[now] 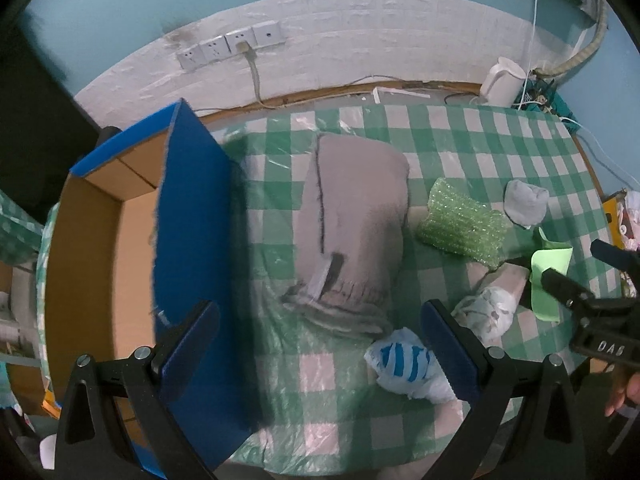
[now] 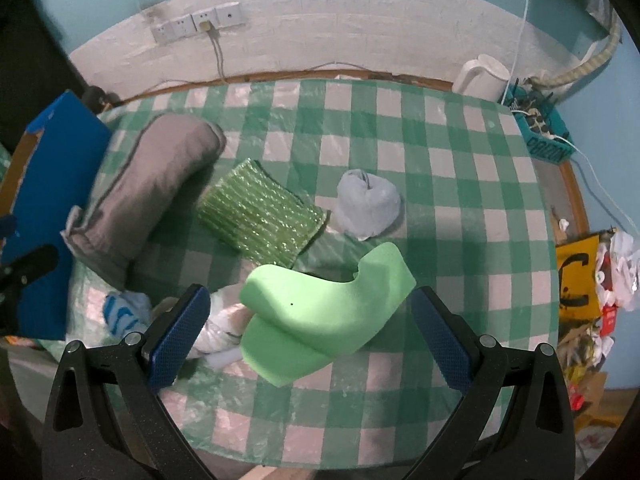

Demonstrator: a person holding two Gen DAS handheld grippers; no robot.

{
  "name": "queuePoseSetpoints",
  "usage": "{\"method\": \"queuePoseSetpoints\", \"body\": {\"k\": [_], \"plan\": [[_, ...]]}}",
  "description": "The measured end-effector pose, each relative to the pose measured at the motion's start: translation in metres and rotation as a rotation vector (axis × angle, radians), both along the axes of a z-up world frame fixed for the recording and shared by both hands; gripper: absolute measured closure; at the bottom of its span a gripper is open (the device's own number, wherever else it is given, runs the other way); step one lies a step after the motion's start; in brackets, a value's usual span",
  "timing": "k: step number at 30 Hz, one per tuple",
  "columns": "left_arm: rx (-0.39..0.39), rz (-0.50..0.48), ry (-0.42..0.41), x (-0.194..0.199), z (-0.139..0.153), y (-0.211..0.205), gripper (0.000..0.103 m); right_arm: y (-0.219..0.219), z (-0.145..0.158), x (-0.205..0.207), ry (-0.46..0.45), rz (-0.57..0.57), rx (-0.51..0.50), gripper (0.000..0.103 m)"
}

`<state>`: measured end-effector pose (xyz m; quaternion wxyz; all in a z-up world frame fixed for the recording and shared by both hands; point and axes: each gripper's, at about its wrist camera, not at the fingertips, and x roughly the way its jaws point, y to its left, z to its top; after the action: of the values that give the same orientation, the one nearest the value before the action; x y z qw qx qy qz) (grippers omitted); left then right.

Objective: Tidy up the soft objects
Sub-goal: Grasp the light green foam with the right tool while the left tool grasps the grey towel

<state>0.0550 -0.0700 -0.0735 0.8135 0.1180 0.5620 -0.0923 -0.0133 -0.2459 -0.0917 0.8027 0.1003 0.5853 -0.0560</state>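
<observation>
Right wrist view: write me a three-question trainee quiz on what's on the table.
1. True or false: the right gripper is shut on the green foam piece.
2. Which thing lies between the grey pillow and the pale cloth bundle? A) a kettle B) the green bubble wrap C) a book
3. Fill in: the blue cardboard box sits at the table's ____ side.

Key: 1. False; its jaws stand wide open on either side of the foam. 2. B. 3. Left.
</observation>
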Motion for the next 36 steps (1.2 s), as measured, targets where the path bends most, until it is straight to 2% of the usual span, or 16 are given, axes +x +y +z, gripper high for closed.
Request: {"method": "queuePoseSetpoints", "body": {"k": [7,13,17,20,30,36], "plan": [[-0.001,-0.012,0.041,0.016,-0.019,-0.015,0.002,-0.002,-0.020,0.009,0.042,0.003,-0.017,0.003],[0.016,-0.026,0.069,0.028,-0.034,-0.025,0.002,-0.008,-0.035,0.013,0.067,0.008,0.012,0.016],[0.024,-0.026,0.083,0.035,-0.042,-0.029,0.002,-0.013,-0.040,0.012,0.060,0.016,0.065,0.033],[0.039,-0.026,0.091,0.040,-0.048,-0.033,0.002,-0.016,-0.042,0.011,0.059,0.028,0.105,0.059],[0.076,-0.012,0.122,0.051,-0.067,-0.039,0.002,-0.040,-0.031,0.000,0.009,-0.005,0.180,0.088],[0.083,-0.009,0.145,0.055,-0.078,-0.041,0.002,-0.055,-0.028,-0.008,-0.007,-0.037,0.184,0.093]]}}
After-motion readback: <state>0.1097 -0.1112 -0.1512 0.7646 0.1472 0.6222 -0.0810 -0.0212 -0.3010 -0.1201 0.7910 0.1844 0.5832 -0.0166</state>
